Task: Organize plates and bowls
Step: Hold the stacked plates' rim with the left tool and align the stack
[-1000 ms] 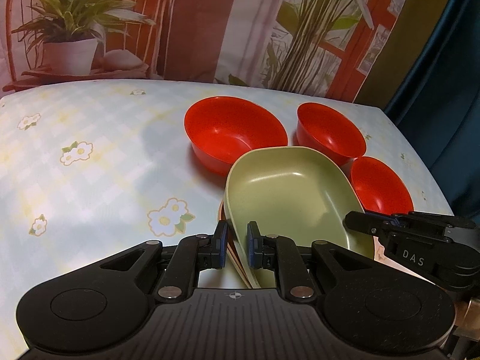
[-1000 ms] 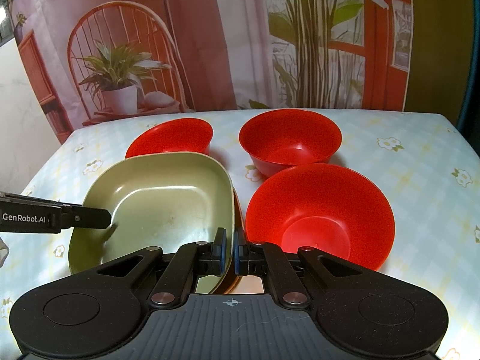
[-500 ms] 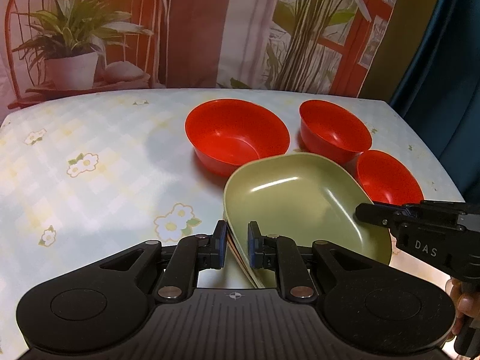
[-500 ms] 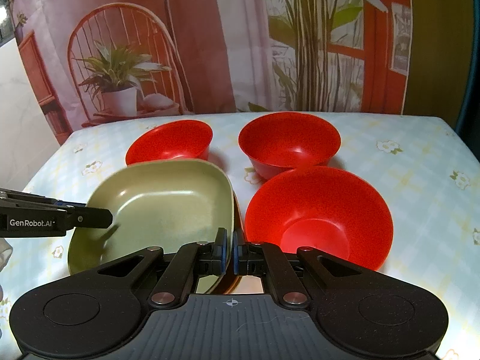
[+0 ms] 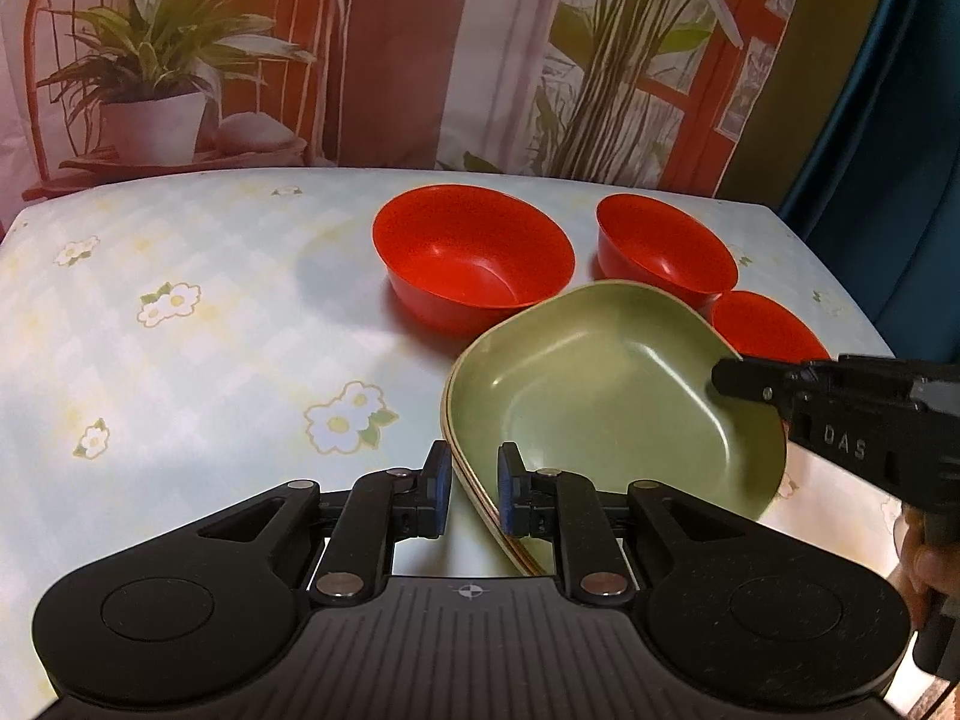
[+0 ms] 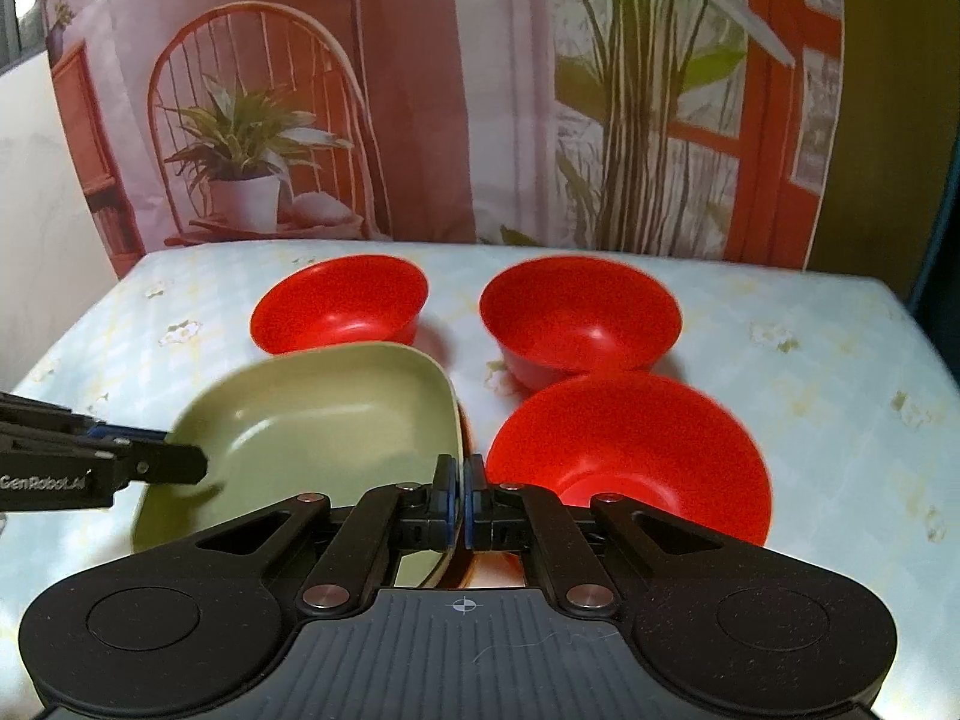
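Backdrop: printed curtain of a potted plant (image 5: pixel 150 78) and window behind a worktop (image 5: pixel 180 348) under a pale floral checked cloth.
Plates: shallow olive-green rounded-square plastic plate (image 5: pixel 606 396) topping a thin stack, tilted, at the near edge beside three glossy red plastic bowls (image 5: pixel 474 258).
Left hand-held gripper (image 5: pixel 469 489): jaws slightly apart, straddling the stack's near rim; only its right pad seems to touch.
Right hand-held gripper (image 6: pixel 461 501): pressed tight on the green plate's opposite rim.
Handling: likely light, stiff and slick, not fragile; nested plates may slide apart.
Grip advice: pinch the rim deep, at opposite sides, keeping it level.
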`<state>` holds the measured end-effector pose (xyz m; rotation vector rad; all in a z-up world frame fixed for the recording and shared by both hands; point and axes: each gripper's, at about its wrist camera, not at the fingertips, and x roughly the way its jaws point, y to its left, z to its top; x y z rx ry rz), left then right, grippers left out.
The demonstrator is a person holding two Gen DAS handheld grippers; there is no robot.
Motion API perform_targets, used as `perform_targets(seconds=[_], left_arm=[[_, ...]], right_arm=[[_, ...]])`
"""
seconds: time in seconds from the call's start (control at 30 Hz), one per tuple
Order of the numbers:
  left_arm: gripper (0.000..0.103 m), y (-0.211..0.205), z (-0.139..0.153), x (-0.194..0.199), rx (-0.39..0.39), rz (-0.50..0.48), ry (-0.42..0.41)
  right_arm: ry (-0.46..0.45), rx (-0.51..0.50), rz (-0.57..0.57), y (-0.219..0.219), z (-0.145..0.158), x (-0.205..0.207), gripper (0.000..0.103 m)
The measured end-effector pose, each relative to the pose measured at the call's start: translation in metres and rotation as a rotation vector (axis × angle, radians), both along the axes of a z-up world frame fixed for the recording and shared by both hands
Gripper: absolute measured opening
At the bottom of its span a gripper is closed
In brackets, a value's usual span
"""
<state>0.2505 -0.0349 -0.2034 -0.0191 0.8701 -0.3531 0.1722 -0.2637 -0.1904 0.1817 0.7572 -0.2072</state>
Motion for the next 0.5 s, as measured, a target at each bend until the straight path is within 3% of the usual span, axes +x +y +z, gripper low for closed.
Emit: perform_targets(seconds=[0.5], left_arm=[[0.017, 0.000, -0.007, 0.003, -0.010, 0.013, 0.019]], right_arm=[[0.023, -0.018, -0.009, 0.005, -0.011, -0.001, 0.003]])
